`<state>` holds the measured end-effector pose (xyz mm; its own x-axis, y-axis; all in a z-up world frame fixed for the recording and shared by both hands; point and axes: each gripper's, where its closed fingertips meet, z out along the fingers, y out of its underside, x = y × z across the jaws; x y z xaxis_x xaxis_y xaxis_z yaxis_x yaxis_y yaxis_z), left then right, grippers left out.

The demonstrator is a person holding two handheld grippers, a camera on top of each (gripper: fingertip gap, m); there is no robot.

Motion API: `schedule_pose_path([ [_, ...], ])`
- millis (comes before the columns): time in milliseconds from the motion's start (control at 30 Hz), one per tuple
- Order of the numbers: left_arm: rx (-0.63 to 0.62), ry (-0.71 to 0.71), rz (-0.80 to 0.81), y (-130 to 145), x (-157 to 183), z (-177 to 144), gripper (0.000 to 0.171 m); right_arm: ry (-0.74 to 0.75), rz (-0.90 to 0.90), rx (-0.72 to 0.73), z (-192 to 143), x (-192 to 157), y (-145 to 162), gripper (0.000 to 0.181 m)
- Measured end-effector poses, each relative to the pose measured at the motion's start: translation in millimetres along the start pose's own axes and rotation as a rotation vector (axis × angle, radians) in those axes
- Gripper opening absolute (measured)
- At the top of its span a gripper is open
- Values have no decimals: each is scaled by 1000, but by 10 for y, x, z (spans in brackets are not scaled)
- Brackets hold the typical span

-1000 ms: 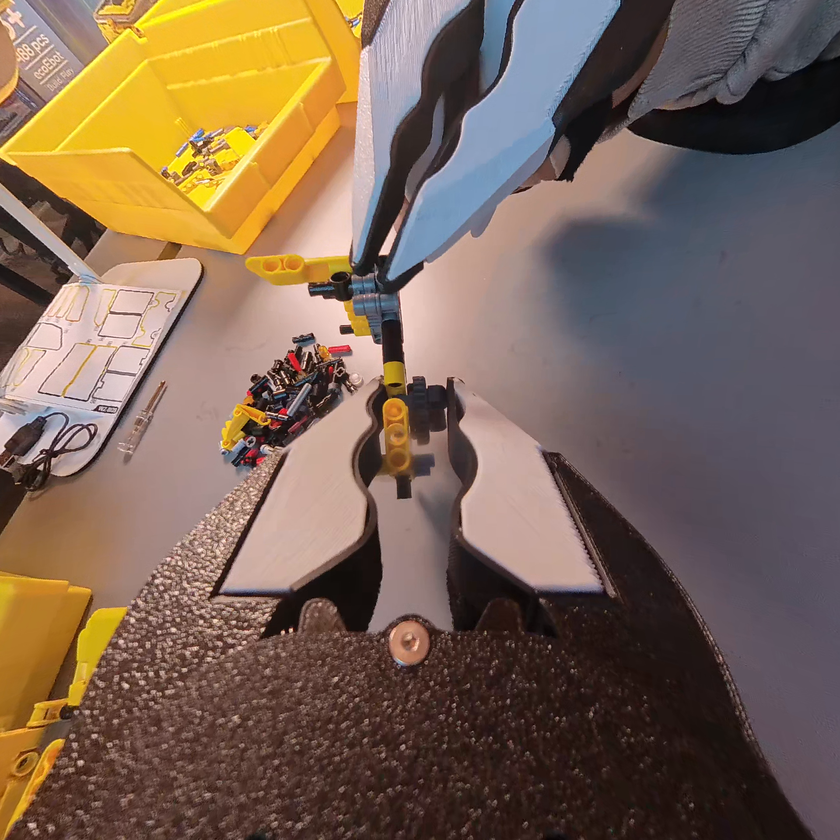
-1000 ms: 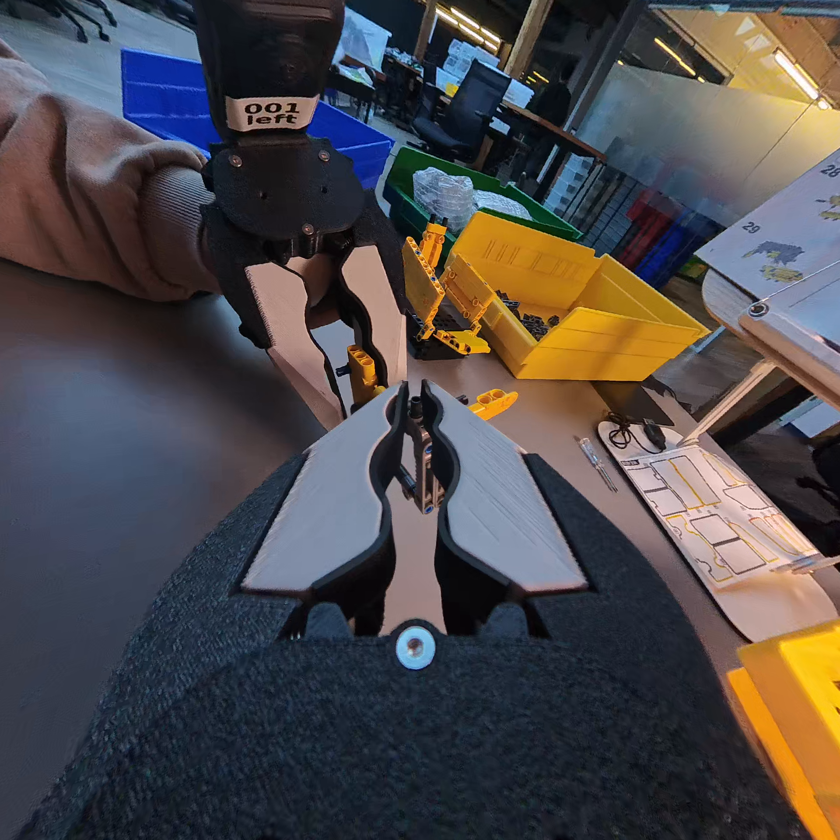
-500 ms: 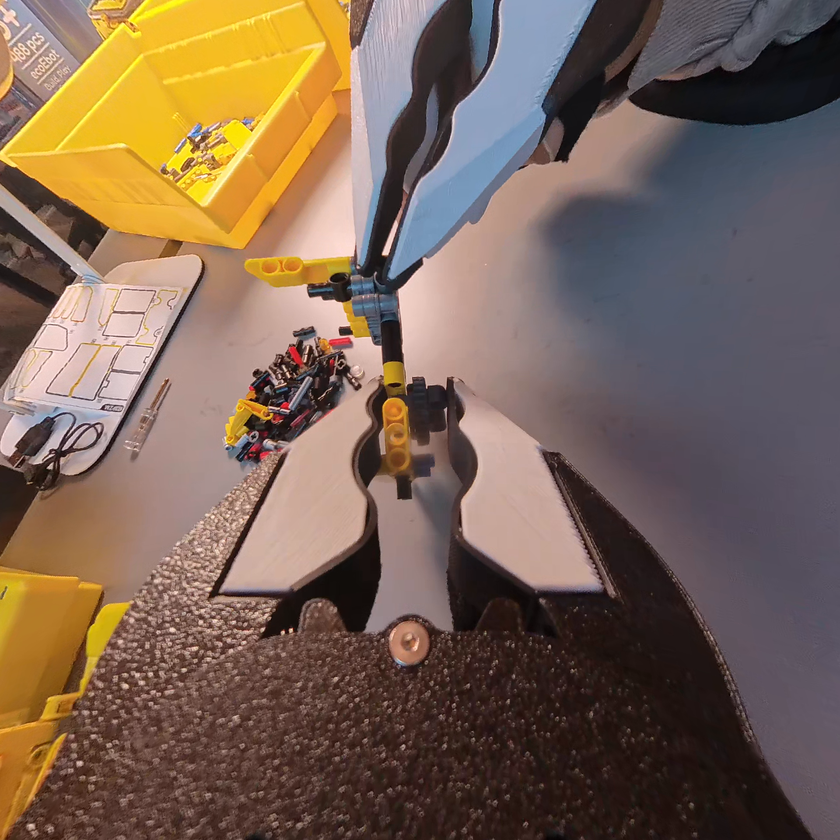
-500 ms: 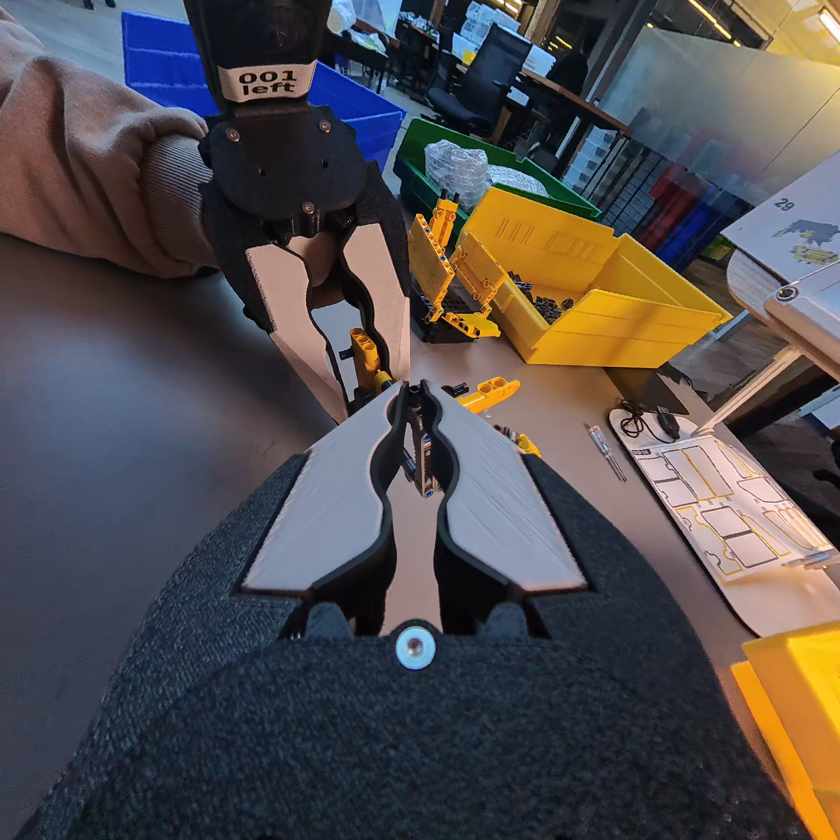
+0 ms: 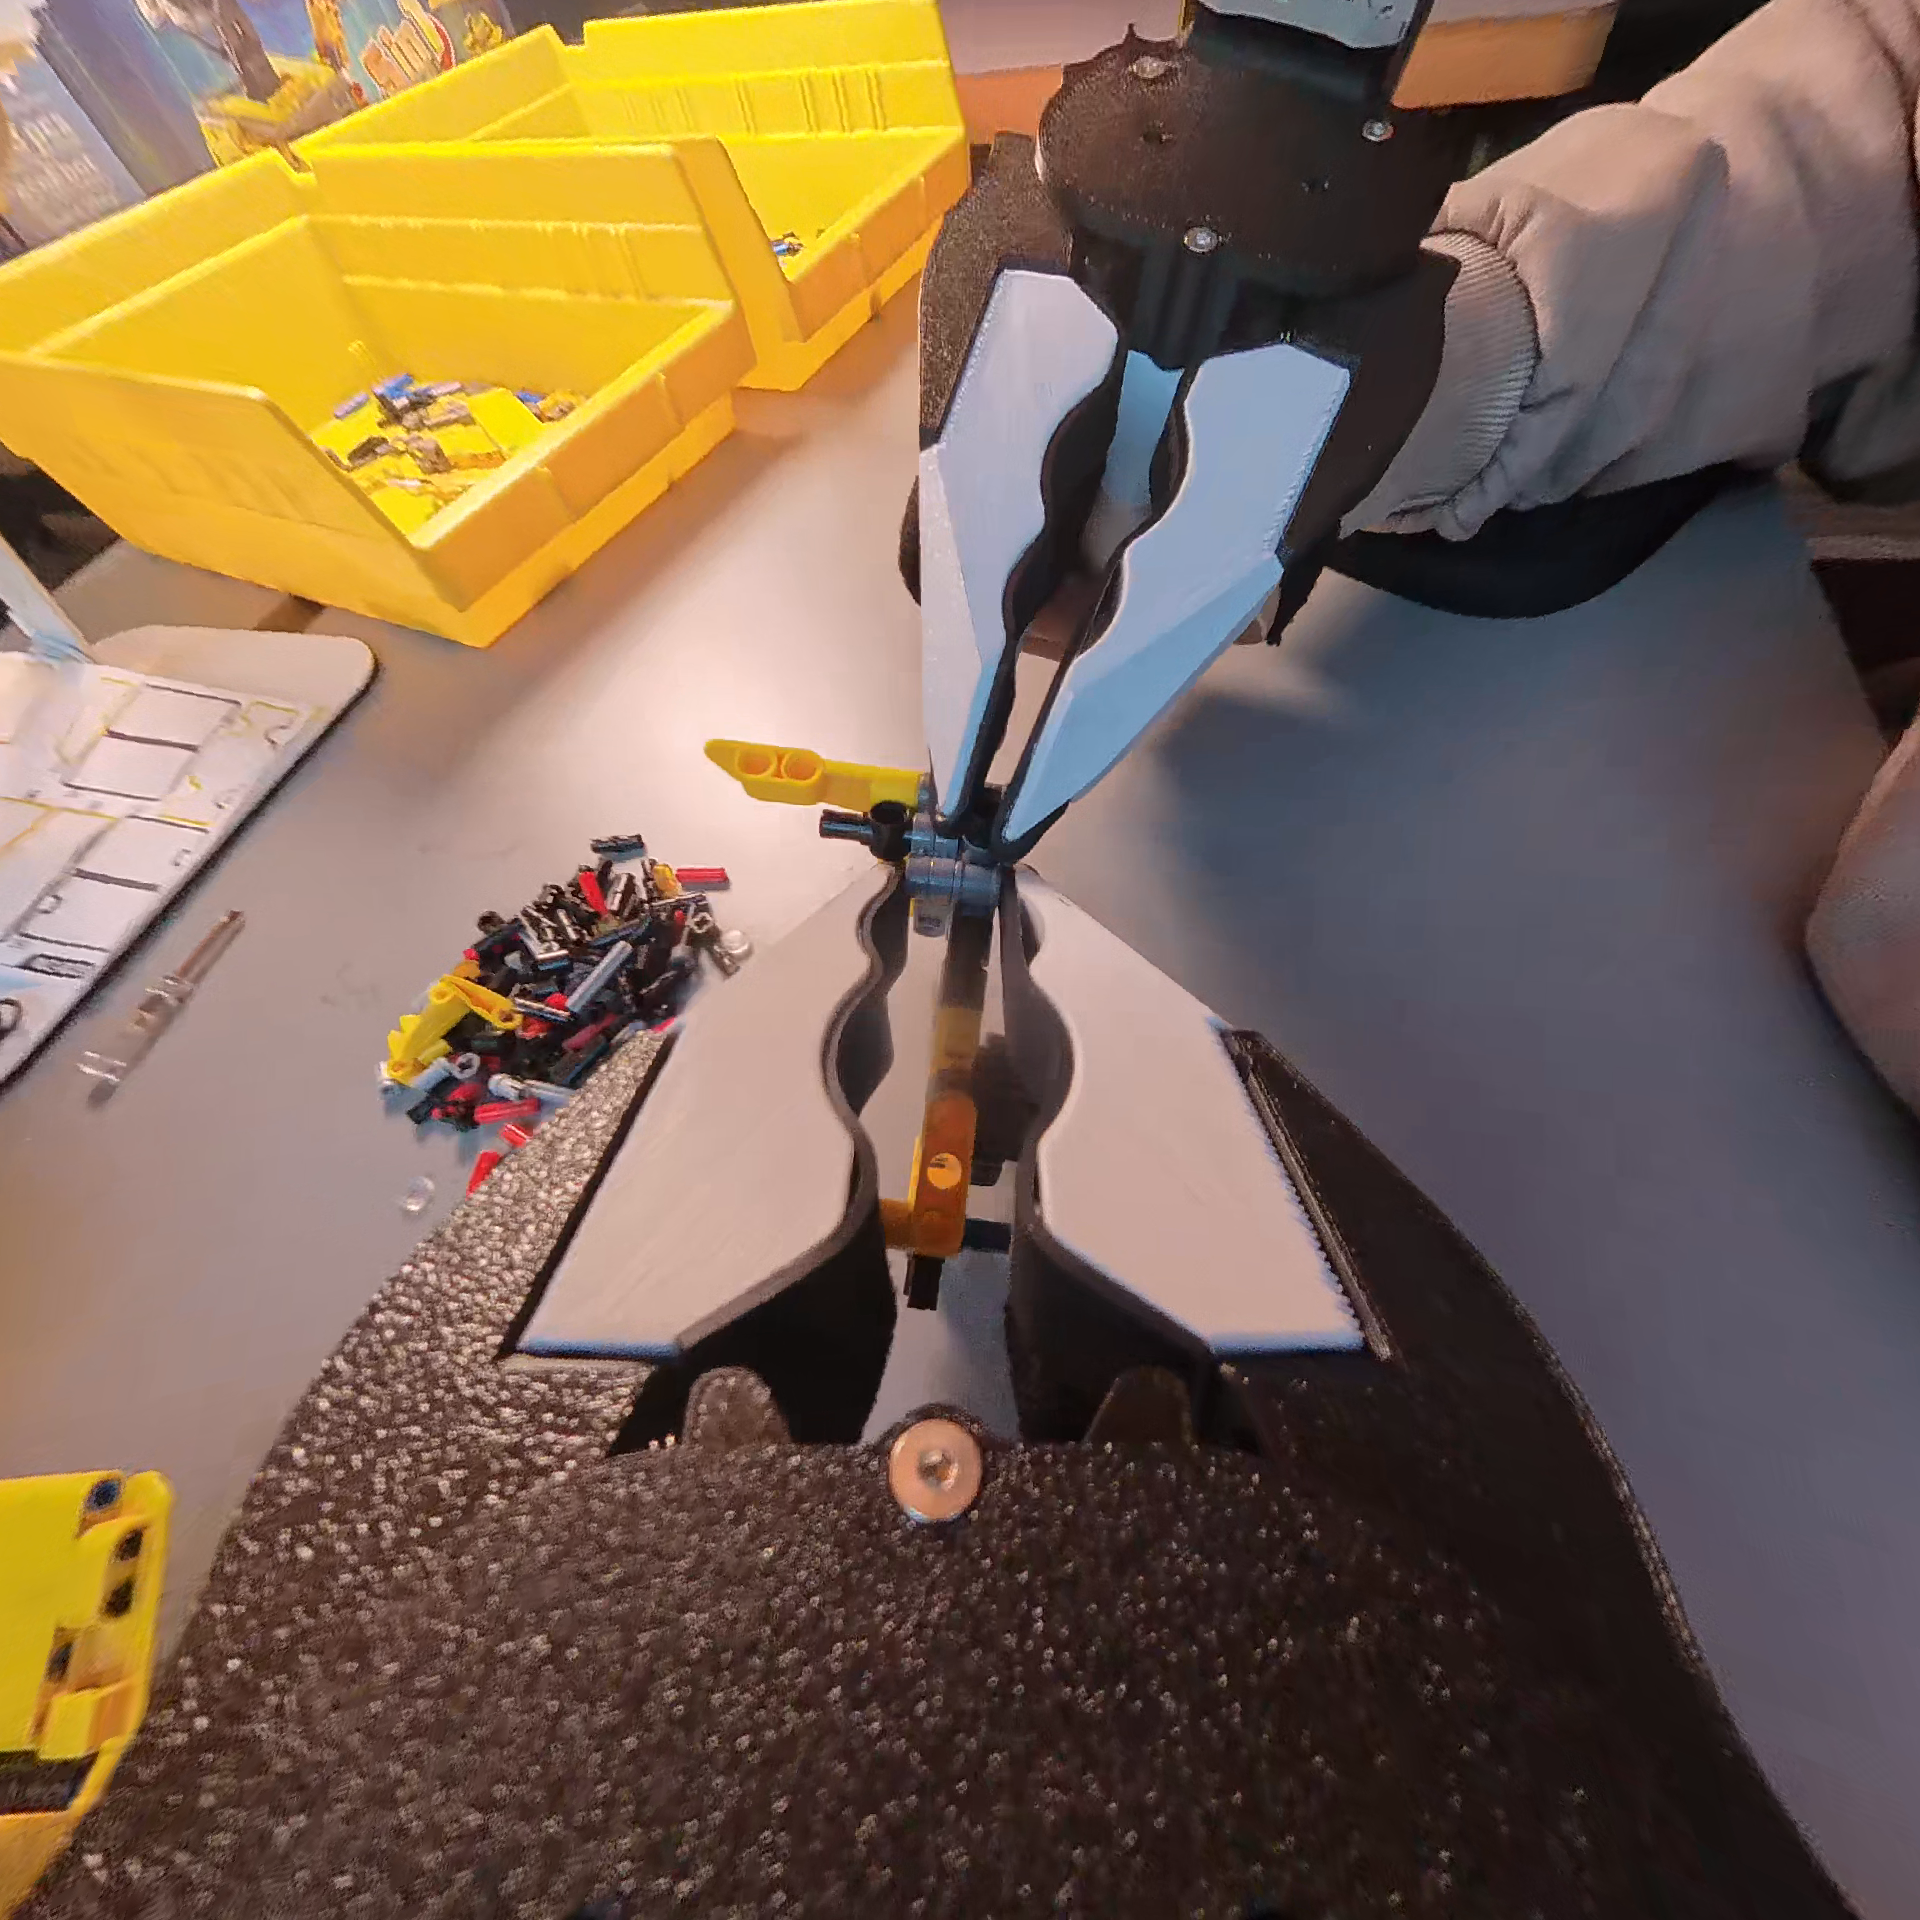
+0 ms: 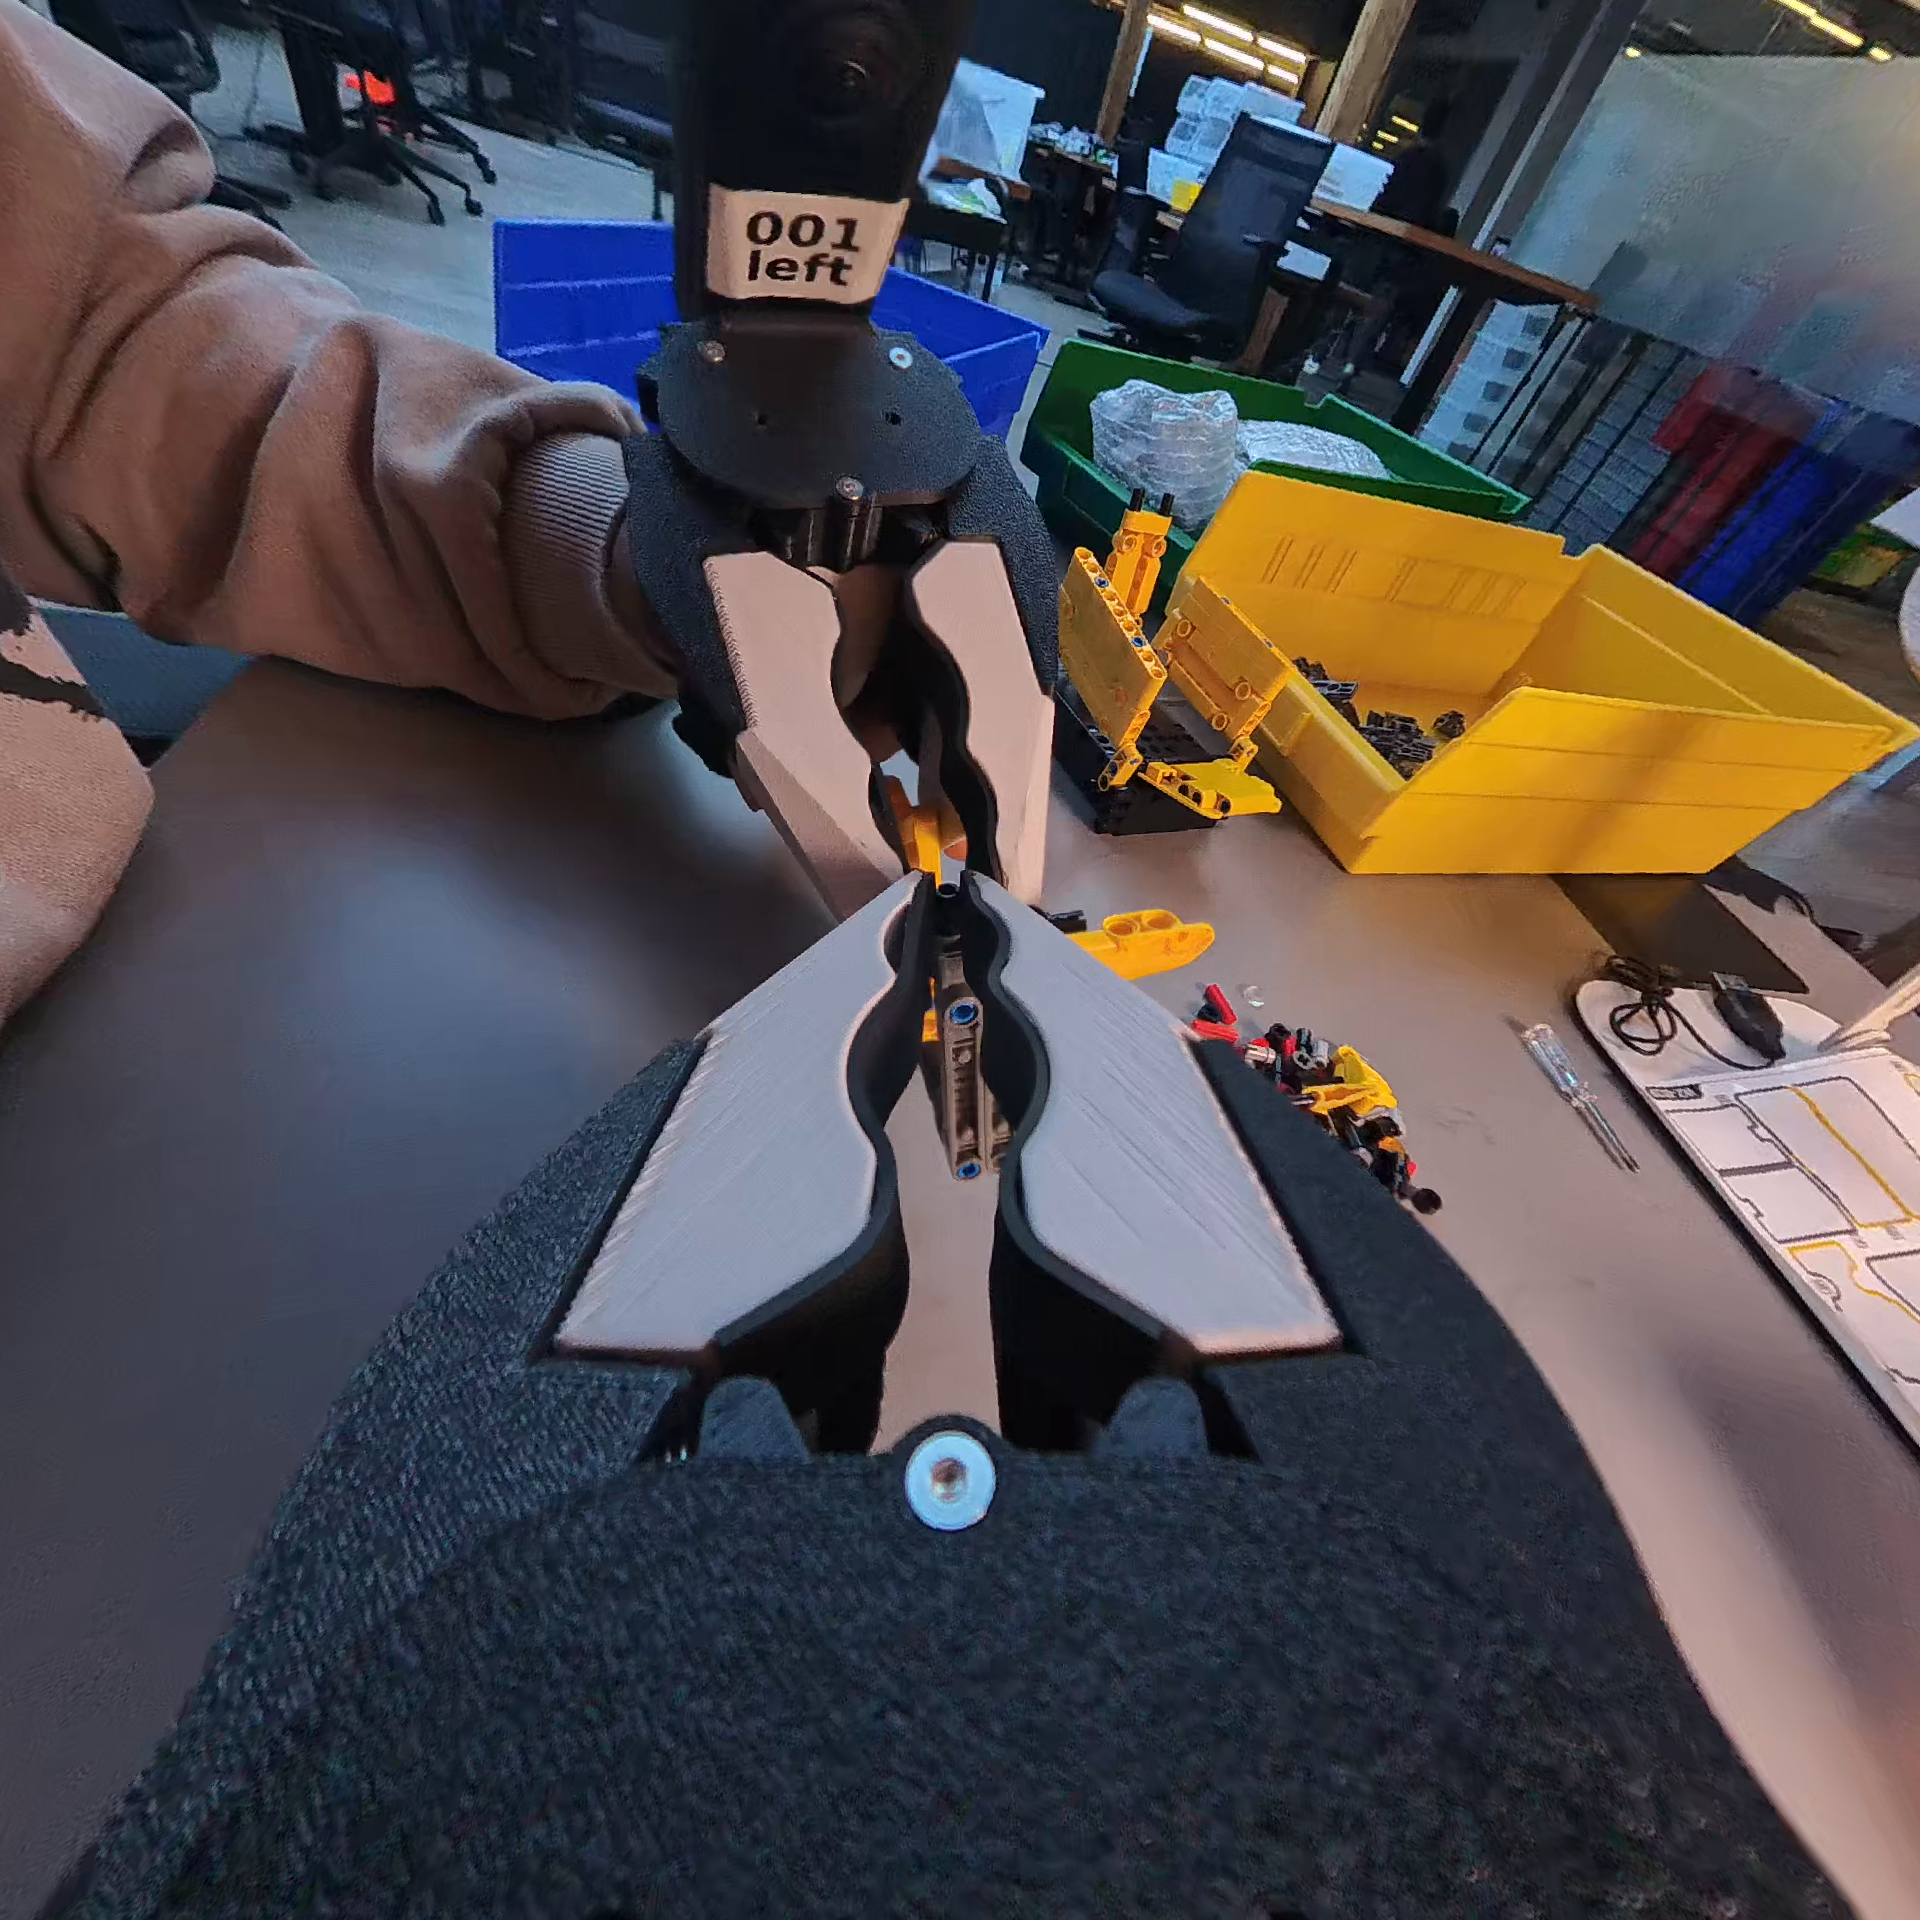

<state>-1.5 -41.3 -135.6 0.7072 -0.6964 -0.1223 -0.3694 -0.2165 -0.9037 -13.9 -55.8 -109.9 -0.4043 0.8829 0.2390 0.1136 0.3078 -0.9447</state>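
Note:
In the left wrist view my left gripper (image 5: 951,883) is shut on a small yellow beam with a black axle (image 5: 948,1138), which sits deep between the fingers above the grey table (image 5: 1455,935). My right gripper (image 5: 966,831) comes down from above, shut on a grey connector piece (image 5: 951,878) that touches the left tips. In the right wrist view my right gripper (image 6: 940,896) is shut on a dark grey beam with blue pins (image 6: 961,1081). The left gripper's fingers (image 6: 800,707) hold the yellow piece (image 6: 920,831) tip to tip against it.
A pile of small parts (image 5: 561,1008) and a loose yellow beam (image 5: 800,774) lie left of the tips. Yellow bins (image 5: 416,416) stand at the back, beside a printed sheet (image 5: 135,790) and a small screwdriver (image 5: 166,997). A partly built yellow model (image 6: 1153,707) stands by a yellow bin (image 6: 1558,748). Less than 4 cm separates the two grippers' tips.
The two grippers have closed in tip to tip. The yellow beam and axle now sit deeper between my left fingers, and the grey connector reaches the left tips. Both views have tilted up.

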Motion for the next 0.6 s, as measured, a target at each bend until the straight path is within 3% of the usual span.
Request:
schedule_pose_path([
  [333,-6,102,-137,-60,113,-27,15,-103,230,85,-29,-26,-121,1],
  [567,-8,177,-198,-100,238,-29,15,-140,232,103,-30,-70,-209,1],
  [600,-15,237,-184,-126,395,26,15,-146,296,235,-84,-21,-461,0],
])
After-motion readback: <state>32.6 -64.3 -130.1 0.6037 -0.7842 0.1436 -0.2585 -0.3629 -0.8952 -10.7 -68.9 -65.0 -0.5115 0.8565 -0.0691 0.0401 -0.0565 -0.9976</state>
